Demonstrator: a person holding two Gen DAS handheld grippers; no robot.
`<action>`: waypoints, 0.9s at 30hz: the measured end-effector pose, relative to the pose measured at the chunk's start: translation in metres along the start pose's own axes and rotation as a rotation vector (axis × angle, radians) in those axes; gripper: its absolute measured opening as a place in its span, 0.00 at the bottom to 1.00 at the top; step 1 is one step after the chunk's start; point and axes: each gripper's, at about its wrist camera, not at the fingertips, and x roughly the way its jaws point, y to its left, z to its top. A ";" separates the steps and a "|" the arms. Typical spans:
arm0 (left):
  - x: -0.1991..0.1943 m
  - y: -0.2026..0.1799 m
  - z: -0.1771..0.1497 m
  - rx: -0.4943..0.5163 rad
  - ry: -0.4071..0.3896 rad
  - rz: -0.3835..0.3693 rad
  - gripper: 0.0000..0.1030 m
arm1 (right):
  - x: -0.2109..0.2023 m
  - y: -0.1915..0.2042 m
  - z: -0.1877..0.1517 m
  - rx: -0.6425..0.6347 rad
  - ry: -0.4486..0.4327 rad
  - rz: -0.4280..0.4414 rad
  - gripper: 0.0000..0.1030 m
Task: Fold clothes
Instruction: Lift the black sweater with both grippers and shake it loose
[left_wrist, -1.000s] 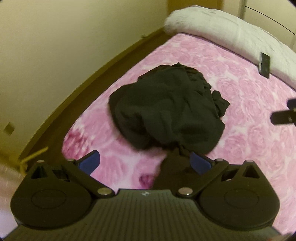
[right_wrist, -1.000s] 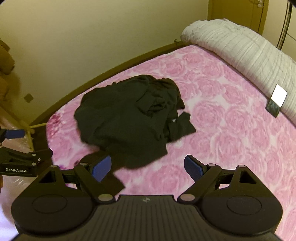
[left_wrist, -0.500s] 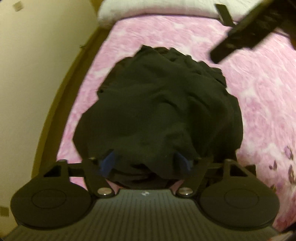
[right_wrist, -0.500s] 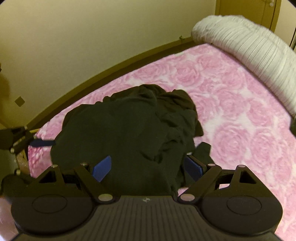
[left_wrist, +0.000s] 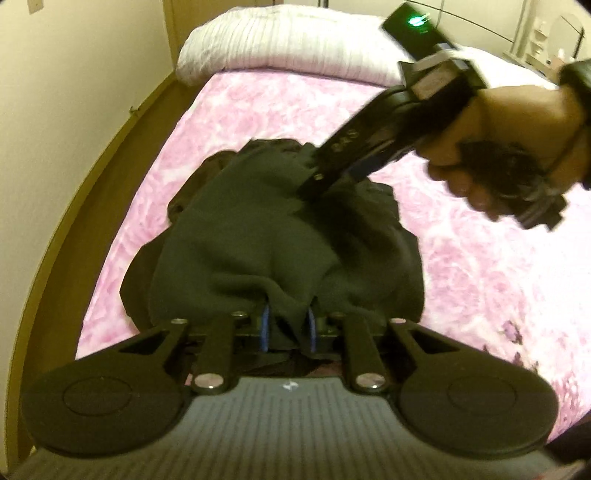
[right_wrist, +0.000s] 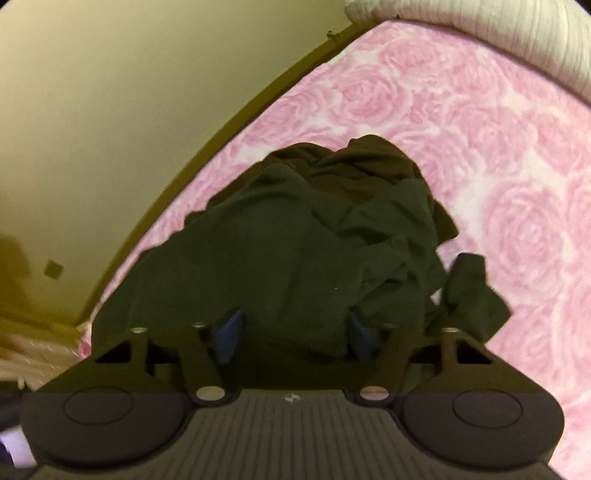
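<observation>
Garment: your crumpled black garment (left_wrist: 258, 221) lies mid-frame on the pink rose bedspread (left_wrist: 480, 277); its near hem is hidden behind the gripper body.
Left gripper (left_wrist: 287, 328): jaws closing, a fold bunched between your blue pads (left_wrist: 265, 326) (pads mostly buried).
Right gripper (right_wrist: 293, 334): closing, roughly half apart, cloth between the pads; contact is hard to make out.
Your right hand (left_wrist: 509, 129): upper right, blurred.
</observation>
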 end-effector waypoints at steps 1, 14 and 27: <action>-0.002 -0.002 0.000 0.005 -0.004 0.000 0.15 | -0.001 0.000 0.000 0.012 -0.002 0.015 0.34; -0.050 -0.057 0.034 0.136 -0.183 -0.142 0.15 | -0.186 -0.036 -0.046 0.051 -0.248 0.059 0.10; -0.053 -0.291 0.087 0.437 -0.283 -0.557 0.15 | -0.406 -0.153 -0.197 0.285 -0.521 -0.260 0.09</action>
